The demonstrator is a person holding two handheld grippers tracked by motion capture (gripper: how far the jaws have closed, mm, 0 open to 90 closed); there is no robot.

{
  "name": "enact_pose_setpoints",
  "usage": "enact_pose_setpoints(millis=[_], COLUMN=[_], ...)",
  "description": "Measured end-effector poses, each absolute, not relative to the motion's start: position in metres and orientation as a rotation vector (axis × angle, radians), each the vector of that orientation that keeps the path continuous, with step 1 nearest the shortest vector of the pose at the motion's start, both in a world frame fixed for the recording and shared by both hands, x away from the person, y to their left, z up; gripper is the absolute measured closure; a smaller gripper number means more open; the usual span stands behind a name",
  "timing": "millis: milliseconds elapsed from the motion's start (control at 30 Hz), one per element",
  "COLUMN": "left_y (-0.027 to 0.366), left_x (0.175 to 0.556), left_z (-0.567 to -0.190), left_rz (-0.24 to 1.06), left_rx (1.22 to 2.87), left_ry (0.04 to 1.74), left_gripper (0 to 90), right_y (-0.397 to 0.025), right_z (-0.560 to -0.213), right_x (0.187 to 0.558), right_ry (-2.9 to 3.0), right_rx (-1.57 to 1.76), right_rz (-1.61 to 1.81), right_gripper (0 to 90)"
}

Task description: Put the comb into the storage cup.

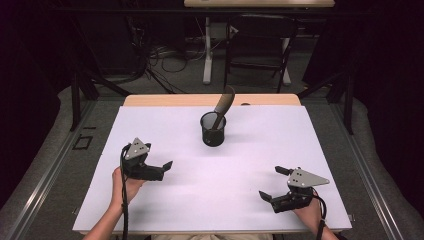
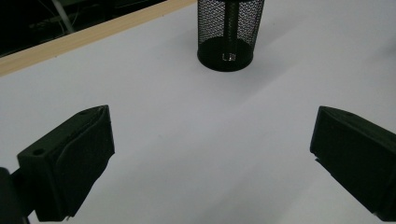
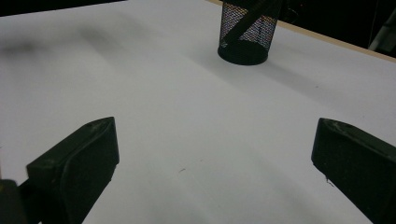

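A black mesh cup [image 1: 213,130] stands upright at the far middle of the white table top [image 1: 165,210]. A dark long-handled utensil [image 1: 224,103] leans out of it toward the far right. My left gripper [image 1: 163,169] is held at the near left, open and empty, aimed at the cup [image 2: 228,35] well ahead of its jaws [image 2: 212,158]. My right gripper [image 1: 274,183] is held at the near right, also open and empty. In its view the cup [image 3: 246,35] with the slanted utensil handle [image 3: 250,18] stands far beyond the gripper [image 3: 210,163].
A wooden table edge [image 1: 210,100] runs along the far side of the white sheet. Beyond it, on the floor, stand a dark chair [image 1: 257,45], a white desk leg [image 1: 207,50] and loose cables [image 1: 165,60]. Bare white surface lies between both grippers and the cup.
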State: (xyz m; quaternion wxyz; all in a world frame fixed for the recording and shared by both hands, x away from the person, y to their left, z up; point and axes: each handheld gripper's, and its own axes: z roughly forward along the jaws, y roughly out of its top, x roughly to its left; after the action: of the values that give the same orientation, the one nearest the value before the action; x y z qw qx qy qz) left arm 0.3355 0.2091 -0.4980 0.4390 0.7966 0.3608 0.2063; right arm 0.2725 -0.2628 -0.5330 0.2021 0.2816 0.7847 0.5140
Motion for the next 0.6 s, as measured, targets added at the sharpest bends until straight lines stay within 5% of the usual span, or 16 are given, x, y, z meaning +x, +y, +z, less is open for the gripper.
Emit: enact_pose_setpoints(millis=[600], left_y=[0.222], left_x=[0.314], left_z=[-0.512], left_rz=[0.517], left_rx=[1.965], left_ry=[0.934], left_gripper=[0.0], right_y=[-0.262], right_z=[-0.533], right_x=[0.273], right_ry=[2.194], right_rx=[0.793], right_rz=[1.432], right_gripper=[0.3])
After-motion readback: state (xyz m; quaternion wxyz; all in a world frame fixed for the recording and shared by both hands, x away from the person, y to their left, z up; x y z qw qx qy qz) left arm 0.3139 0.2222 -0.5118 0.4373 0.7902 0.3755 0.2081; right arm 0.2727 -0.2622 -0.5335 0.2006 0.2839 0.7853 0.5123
